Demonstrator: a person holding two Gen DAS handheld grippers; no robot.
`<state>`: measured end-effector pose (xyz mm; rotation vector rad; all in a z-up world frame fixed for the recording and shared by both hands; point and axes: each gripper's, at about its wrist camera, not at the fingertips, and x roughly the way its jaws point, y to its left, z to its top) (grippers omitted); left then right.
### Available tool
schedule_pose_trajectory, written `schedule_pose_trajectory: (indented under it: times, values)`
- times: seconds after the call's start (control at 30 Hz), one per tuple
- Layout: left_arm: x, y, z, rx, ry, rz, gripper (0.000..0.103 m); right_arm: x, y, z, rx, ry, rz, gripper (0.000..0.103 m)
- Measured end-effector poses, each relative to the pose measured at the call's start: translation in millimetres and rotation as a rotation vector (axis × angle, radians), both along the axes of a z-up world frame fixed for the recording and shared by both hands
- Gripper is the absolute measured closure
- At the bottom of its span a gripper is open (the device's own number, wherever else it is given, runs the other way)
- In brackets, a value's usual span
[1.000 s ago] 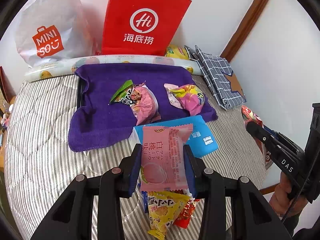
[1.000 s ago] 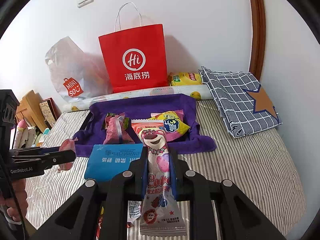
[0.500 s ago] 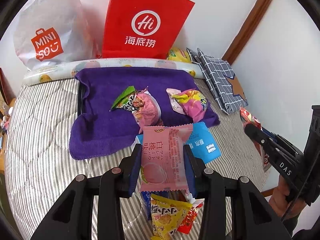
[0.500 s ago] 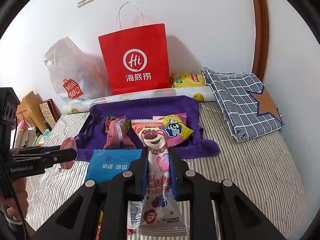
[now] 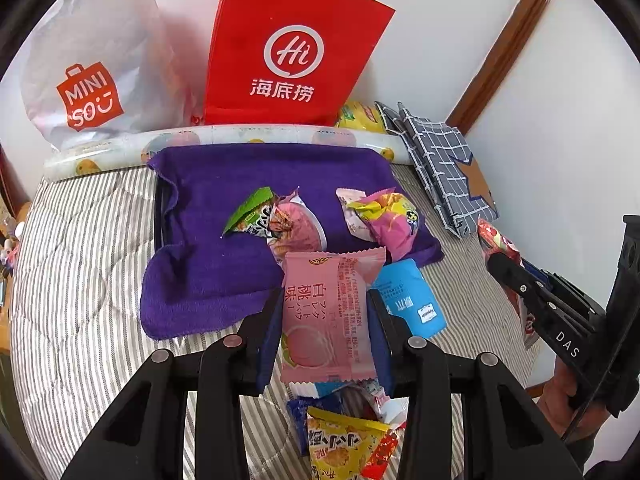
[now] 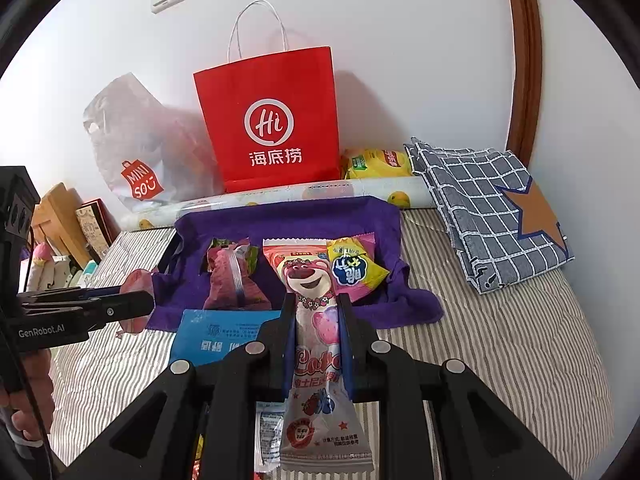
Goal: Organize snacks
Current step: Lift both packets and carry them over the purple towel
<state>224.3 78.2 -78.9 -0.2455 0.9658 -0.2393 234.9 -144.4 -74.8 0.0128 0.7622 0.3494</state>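
Note:
My left gripper [image 5: 324, 300] is shut on a pink peach snack packet [image 5: 328, 320], held upright above the striped bed just in front of a purple towel [image 5: 216, 276]. On the towel lie a green-and-pink wrapped snack [image 5: 288, 224] and a pink-and-yellow snack [image 5: 384, 220]. My right gripper [image 6: 316, 304] is shut on a long pink bear snack packet [image 6: 316, 320], also just short of the towel [image 6: 404, 308]. Each gripper shows in the other's view: the right gripper [image 5: 520, 276] at the right, the left gripper [image 6: 136, 300] at the left.
A blue packet [image 5: 416, 304] lies at the towel's front edge, and a small pile of snacks [image 5: 344, 440] lies beneath my left gripper. Behind the towel are a paper roll [image 6: 304, 196], a red paper bag [image 6: 272, 120], a plastic bag [image 5: 80, 60] and a folded checked cloth [image 6: 492, 208].
Both grippers have drifted slightly forward toward the towel, each keeping its packet. The snack pile has slid lower in the left wrist view.

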Motion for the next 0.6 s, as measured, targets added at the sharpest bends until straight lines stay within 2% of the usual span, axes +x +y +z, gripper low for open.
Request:
schedule_pose_trajectory:
  times: [0.6]
  values:
    - [54, 27, 0, 0.030, 0.003, 0.043, 0.063, 62, 15, -6, 0.036, -0.015, 0.024, 0.085]
